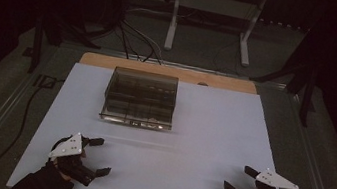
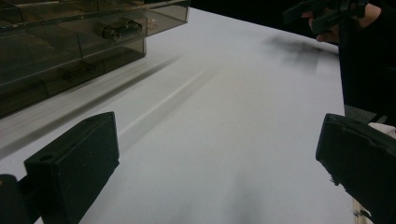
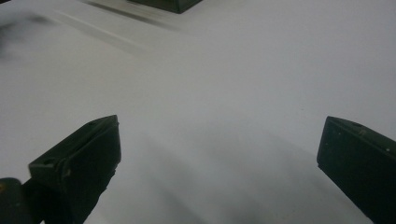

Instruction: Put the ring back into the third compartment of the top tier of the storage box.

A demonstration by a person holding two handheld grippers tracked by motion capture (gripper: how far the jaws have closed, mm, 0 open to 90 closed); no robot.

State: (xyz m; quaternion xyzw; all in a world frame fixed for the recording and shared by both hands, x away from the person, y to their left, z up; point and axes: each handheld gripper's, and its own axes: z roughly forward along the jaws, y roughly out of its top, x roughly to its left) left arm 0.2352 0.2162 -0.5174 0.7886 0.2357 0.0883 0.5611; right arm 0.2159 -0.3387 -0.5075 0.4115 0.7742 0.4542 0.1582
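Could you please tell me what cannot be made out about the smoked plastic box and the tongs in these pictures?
- Smoked plastic box: in the high view its contents are too small and dark behind the tinted walls.
- The box in the left gripper view: cut off by the top and left edges.
- Left tongs, right tongs: open, grips covered by the hands.

the black two-jaw left gripper [image 1: 98, 156] and black two-jaw right gripper [image 1: 240, 178] are held low, well apart, jaws spread wide.

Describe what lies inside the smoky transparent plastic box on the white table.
Inside the smoky transparent plastic box, dividers form compartments; one holds a small dark metallic part. The tinted walls and dim light obscure other contents.
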